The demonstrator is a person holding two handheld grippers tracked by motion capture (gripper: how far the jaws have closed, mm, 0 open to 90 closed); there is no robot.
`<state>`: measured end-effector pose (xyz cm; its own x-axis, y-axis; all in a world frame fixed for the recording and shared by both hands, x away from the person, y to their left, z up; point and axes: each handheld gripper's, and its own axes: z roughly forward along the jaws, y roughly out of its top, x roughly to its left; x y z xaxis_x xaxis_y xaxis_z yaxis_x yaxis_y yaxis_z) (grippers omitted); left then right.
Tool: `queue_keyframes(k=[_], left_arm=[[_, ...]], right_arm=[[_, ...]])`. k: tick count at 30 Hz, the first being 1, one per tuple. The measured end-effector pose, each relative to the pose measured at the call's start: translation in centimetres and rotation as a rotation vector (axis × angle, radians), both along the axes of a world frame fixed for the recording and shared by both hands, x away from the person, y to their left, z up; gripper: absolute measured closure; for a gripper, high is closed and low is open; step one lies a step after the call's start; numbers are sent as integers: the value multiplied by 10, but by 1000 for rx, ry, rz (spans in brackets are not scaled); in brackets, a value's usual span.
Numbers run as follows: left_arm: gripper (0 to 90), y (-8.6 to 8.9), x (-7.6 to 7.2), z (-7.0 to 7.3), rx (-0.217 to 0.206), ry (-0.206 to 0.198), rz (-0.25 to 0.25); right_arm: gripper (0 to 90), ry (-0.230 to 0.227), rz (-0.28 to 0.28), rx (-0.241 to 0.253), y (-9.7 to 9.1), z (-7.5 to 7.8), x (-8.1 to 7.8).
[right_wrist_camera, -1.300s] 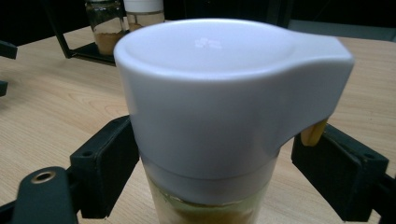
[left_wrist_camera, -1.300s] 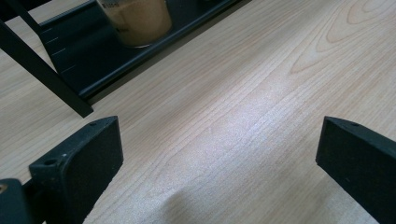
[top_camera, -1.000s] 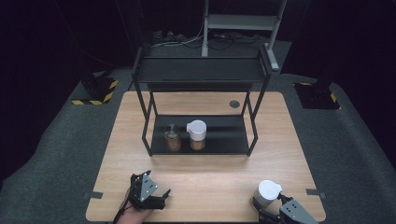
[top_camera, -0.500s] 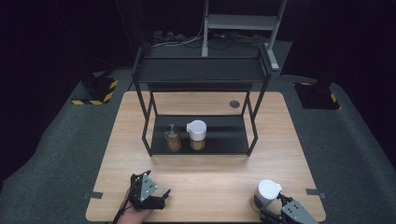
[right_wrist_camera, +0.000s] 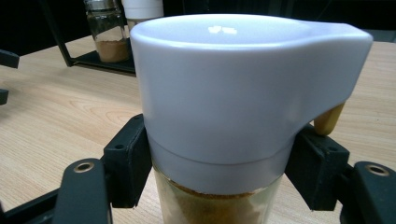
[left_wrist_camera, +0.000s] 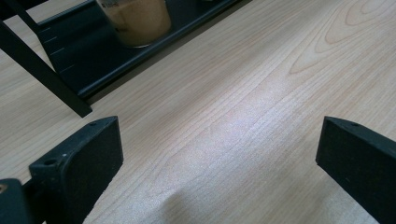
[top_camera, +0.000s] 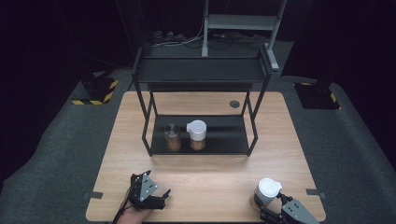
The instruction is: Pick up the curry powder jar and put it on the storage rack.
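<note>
A glass jar of brown powder with a white spouted lid (top_camera: 268, 189) (right_wrist_camera: 224, 93) stands near the table's front right corner. My right gripper (top_camera: 264, 204) (right_wrist_camera: 222, 177) is shut on it, with the black pads pressed on the glass on both sides just under the lid. My left gripper (top_camera: 162, 198) (left_wrist_camera: 219, 158) rests at the front left of the wooden table (top_camera: 210, 177). It is open, with only bare wood between its jaws. A hand holds it from the bottom edge.
A black two-level metal rack (top_camera: 201, 70) stands mid-table. Its lower shelf (top_camera: 224, 135) holds a metal-capped jar of brown powder (top_camera: 173, 137) (left_wrist_camera: 137, 21) (right_wrist_camera: 107, 32) and a white-lidded jar (top_camera: 197, 134) (right_wrist_camera: 142, 8). Bare wood lies between rack and grippers.
</note>
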<state>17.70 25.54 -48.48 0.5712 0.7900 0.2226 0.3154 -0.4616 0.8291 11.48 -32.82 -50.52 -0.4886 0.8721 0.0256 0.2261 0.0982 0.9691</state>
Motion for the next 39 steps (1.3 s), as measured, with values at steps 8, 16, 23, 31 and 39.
queue_keyframes(k=[8, 16, 23, 31, 39], left_arm=[[9, 0, 0, 0, 3, -1, -1], [9, 0, 0, 0, 4, 1, -2], [9, 0, 0, 0, 3, 0, -2], [9, 0, 0, 0, 0, -2, -2], [9, 1, 0, 0, -4, -2, -3]], right_arm=[[304, -19, -10, 6, 1, 1, 0], [304, -39, -8, 11, 3, 5, 4], [304, -50, 0, 17, 6, 8, 10], [304, -65, 6, 26, 8, 13, 18], [304, -84, 21, 18, 13, 20, 24]])
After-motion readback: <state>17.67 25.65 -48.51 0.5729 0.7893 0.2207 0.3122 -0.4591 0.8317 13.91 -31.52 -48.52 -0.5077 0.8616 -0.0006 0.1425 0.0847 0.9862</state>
